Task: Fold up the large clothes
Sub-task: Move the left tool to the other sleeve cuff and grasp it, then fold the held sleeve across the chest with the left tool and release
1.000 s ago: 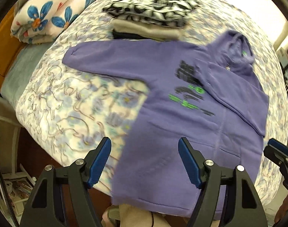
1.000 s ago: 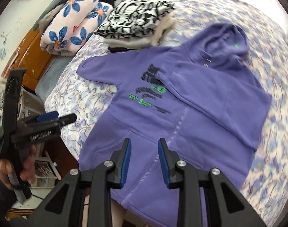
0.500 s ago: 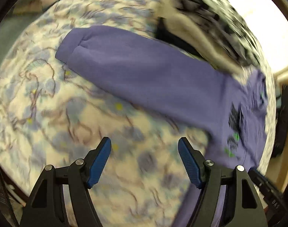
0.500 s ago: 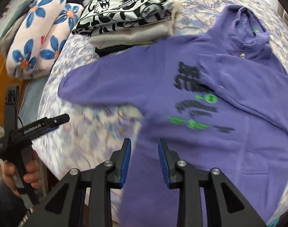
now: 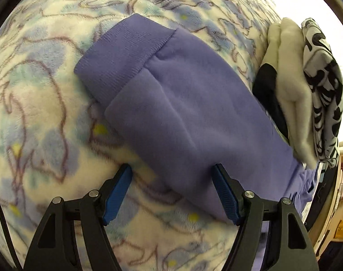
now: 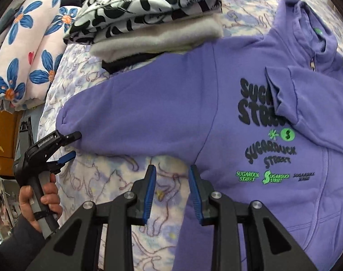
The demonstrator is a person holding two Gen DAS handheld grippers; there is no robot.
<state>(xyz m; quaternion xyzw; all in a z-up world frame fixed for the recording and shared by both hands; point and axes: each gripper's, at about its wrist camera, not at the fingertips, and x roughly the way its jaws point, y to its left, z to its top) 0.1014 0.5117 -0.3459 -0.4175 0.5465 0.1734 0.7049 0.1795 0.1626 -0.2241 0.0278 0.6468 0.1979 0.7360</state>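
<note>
Fingers of left gripper spread wide astride purple fleece hoodie sleeve; right gripper fingers narrowly apart, empty, beside hoodie's armpit

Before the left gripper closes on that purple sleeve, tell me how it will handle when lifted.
The sleeve looks like thick fleece lying limp on the blanket, so it will probably droop on both sides of the left gripper. Its ribbed cuff may be the firmest part. Being joined to the hoodie, it will likely drag the body along.
</note>
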